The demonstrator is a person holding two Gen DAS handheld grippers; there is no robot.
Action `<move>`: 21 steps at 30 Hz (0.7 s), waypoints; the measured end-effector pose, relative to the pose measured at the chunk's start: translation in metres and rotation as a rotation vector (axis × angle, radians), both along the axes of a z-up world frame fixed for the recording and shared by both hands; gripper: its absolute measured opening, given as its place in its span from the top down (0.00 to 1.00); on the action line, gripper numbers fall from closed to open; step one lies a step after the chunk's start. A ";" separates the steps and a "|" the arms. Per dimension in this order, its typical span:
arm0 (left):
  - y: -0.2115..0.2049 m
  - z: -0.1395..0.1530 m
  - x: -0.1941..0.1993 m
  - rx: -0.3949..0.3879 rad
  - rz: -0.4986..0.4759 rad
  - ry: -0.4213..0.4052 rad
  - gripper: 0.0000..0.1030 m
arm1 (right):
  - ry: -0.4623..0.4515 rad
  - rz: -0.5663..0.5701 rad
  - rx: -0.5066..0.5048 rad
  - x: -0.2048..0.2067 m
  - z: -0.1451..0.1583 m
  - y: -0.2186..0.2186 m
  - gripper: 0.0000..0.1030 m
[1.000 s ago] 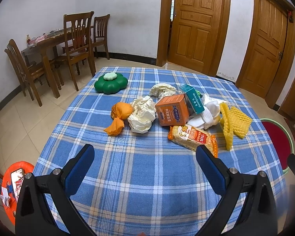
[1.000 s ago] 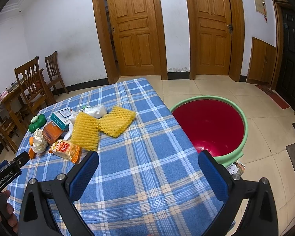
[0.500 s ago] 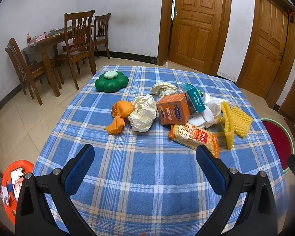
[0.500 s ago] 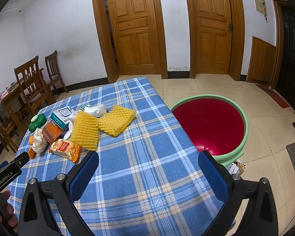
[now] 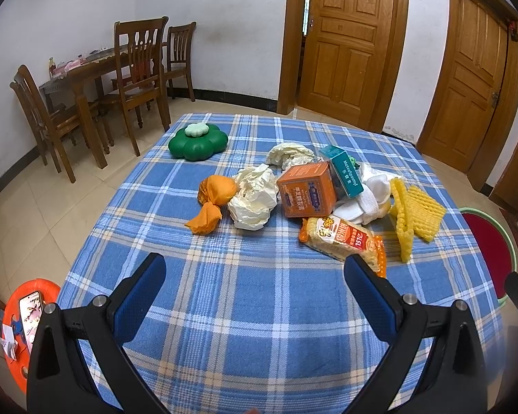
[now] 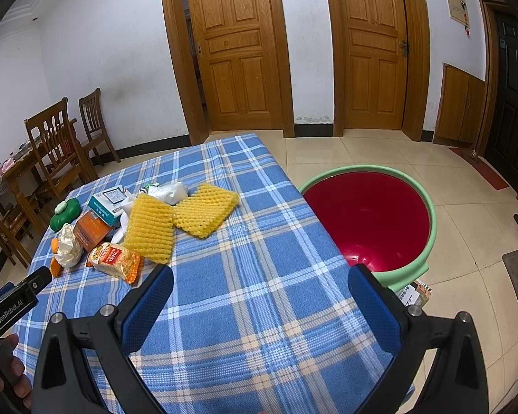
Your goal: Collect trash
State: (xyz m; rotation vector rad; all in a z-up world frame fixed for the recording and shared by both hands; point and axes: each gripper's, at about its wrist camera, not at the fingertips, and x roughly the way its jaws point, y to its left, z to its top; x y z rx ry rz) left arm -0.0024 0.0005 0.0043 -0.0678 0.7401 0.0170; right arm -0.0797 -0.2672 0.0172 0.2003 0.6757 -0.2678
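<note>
Nearest, the left hand-held gripper point(image 5: 253, 277) is hovering with its jaws spread wide and empty over the blue plaid desk point(image 5: 259, 327); the right hand-held gripper point(image 6: 259, 286) is likewise gaping, holding nothing. Just beyond the left one, a noodle packet point(image 5: 342, 241) is lying in front of an orange box point(image 5: 307, 189). Left of that box, crumpled white paper point(image 5: 253, 200) and an orange wrapper point(image 5: 212, 196) are sitting; right of it, yellow foam netting point(image 5: 414, 212). Beside the desk, a red basin point(image 6: 373, 220) is standing on the floor.
</note>
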 end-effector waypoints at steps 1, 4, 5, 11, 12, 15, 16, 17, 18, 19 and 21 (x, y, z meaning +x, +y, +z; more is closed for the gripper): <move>0.000 0.000 0.000 0.000 0.000 0.000 0.02 | 0.000 0.000 0.000 0.000 0.000 0.000 0.00; 0.000 0.000 0.000 -0.001 0.001 0.000 0.02 | 0.000 -0.001 0.000 0.000 0.000 0.000 0.00; 0.000 0.000 0.000 -0.001 0.000 0.000 0.02 | 0.001 -0.001 0.000 0.000 0.000 0.000 0.00; 0.001 -0.001 -0.002 -0.001 0.002 -0.003 0.02 | 0.002 0.000 0.001 0.000 -0.001 0.001 0.00; 0.001 -0.001 -0.002 -0.002 0.001 -0.002 0.02 | 0.003 0.000 0.002 -0.001 -0.002 0.001 0.00; 0.001 -0.001 -0.002 0.000 0.000 -0.002 0.02 | 0.002 -0.001 0.001 0.000 -0.001 0.001 0.00; 0.002 -0.001 -0.002 0.000 0.000 -0.003 0.02 | 0.001 -0.001 0.001 -0.001 -0.002 0.001 0.00; 0.006 -0.002 -0.002 -0.002 0.001 -0.003 0.02 | 0.000 -0.002 0.002 -0.002 -0.002 0.002 0.00; 0.007 -0.001 -0.003 -0.002 0.000 -0.004 0.02 | -0.001 -0.003 0.002 -0.003 -0.003 0.002 0.00; 0.008 -0.001 -0.003 -0.002 0.000 -0.004 0.02 | -0.003 -0.003 0.003 -0.004 -0.003 0.003 0.00; 0.011 0.002 -0.001 0.003 -0.001 -0.004 0.02 | -0.005 0.001 0.008 -0.005 -0.004 0.004 0.00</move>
